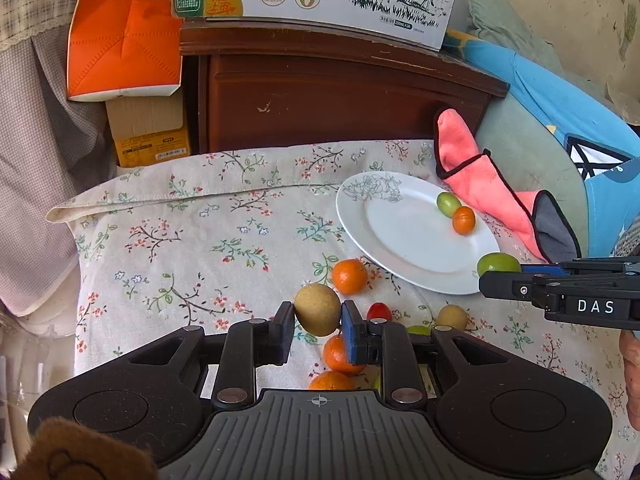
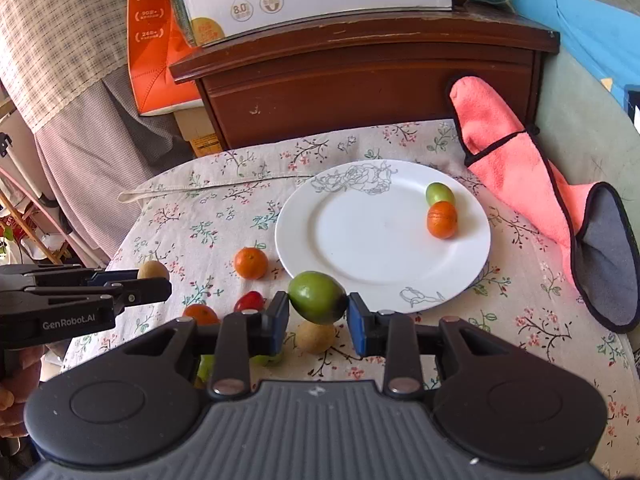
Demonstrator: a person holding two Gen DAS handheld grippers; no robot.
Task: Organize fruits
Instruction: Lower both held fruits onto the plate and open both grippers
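Both wrist cams face fwd, low over cloth; both share white plate (image 1: pixel 416 236) (image 2: pixel 380 236).

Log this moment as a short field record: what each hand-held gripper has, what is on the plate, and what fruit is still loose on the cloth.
left hand-held gripper: shut on a tan round fruit, lifted above the cloth
right hand-held gripper: shut on a large green fruit, at the plate's near rim
plate: white, holds a small green fruit touching a small orange
loose on floral cloth: an orange, a red fruit, a tan fruit, others partly hidden
beside plate: pink cloth
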